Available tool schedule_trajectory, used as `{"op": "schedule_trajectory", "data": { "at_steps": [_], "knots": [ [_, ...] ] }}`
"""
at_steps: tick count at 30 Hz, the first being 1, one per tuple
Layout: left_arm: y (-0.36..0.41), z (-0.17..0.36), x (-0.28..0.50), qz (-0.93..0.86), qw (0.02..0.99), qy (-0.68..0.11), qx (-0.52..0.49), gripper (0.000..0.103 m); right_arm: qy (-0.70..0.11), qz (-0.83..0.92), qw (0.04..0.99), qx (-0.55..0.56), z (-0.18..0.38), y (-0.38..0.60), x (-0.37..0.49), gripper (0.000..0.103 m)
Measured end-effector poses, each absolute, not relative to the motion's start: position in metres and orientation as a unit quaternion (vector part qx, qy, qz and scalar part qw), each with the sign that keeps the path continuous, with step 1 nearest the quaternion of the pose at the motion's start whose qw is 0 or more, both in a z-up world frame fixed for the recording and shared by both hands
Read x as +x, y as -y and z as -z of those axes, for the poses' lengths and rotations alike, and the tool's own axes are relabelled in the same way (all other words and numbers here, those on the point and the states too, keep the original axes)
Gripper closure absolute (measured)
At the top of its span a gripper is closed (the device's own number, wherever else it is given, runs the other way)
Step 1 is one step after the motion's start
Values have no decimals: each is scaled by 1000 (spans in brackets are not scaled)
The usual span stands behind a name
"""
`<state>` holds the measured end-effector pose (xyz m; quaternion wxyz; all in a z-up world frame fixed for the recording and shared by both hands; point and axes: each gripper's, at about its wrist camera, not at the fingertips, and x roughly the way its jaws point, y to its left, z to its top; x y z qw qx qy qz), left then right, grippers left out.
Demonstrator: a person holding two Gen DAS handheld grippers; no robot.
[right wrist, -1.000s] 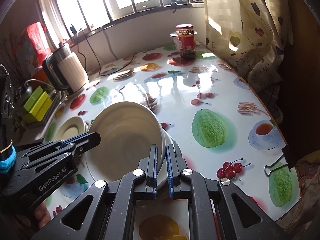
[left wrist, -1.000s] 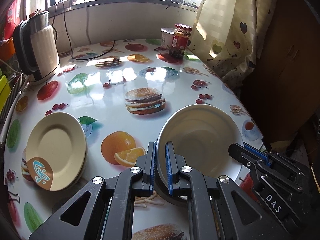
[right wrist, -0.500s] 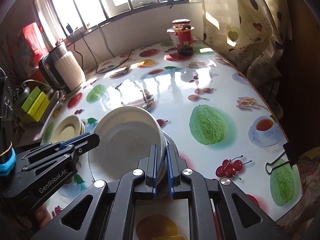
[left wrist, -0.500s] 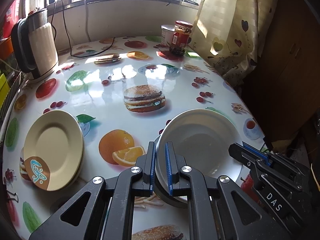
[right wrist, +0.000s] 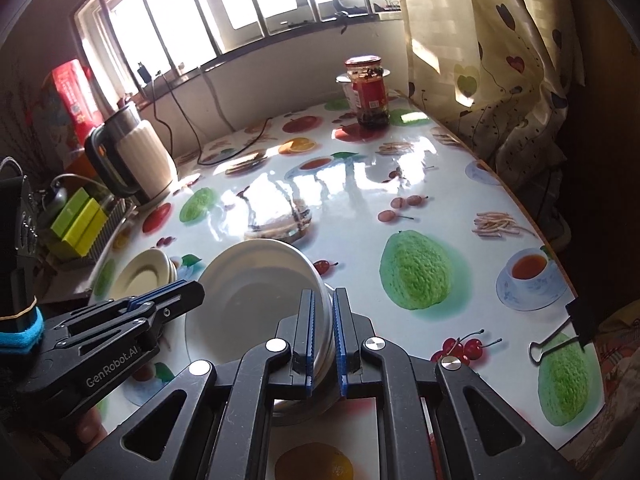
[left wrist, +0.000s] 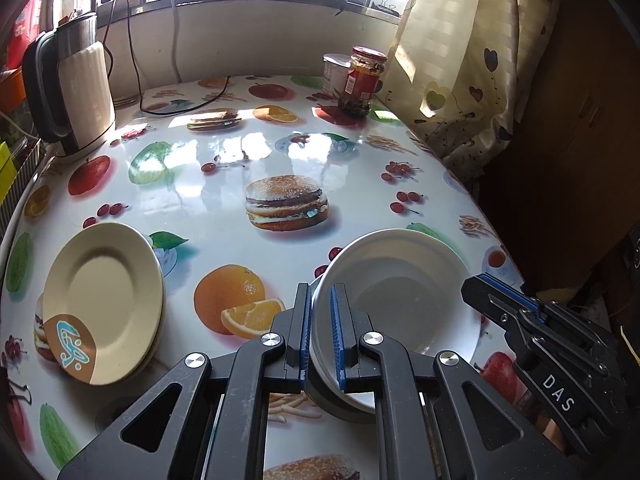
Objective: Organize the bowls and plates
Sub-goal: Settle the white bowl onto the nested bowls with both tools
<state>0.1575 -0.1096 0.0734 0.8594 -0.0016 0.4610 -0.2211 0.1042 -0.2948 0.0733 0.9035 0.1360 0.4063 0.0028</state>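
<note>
On the fruit-printed table (left wrist: pixel 280 152), the picture has shifted in the last second: the kettle (left wrist: pixel 76 88) and jar (left wrist: pixel 362 80) now sit lower and smaller than before, and the white bowl (left wrist: pixel 400 292) looks flatter, its far rim dropped from the steep tilt it had. I read that as the bowl being eased down at the near edge, either onto the darker dish half hidden beneath it or ready to be carried to the stack.

Both tools are clenched on it: the left gripper (left wrist: pixel 320 332) pinches the rim nearest the plates, the right gripper (right wrist: pixel 322 332) the opposite rim.

Only the left view shows the cream plates (left wrist: pixel 104 300) properly, stacked well apart from the bowl. Only the right view shows the binder clip (right wrist: pixel 560 340) at the table's edge.
</note>
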Motion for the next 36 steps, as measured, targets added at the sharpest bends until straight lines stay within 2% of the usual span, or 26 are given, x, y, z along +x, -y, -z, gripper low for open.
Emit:
{"op": "schedule_trajectory", "data": {
  "at_steps": [19,30,34,36],
  "knots": [
    [120,-86,149,245,860,-448,-3,93,-408,-53,882,229,-70,313,114,94],
    [99,-87,157,229,866,-444,-27,92,-412,-40,886,211,-68,312,109,94],
    [92,-81,160,226,863,-451,-33,91,-420,-27,888,186,-65,306,104,83],
    [91,-76,161,234,856,-460,-39,91,-426,-31,887,177,-61,301,102,83]
  ]
}}
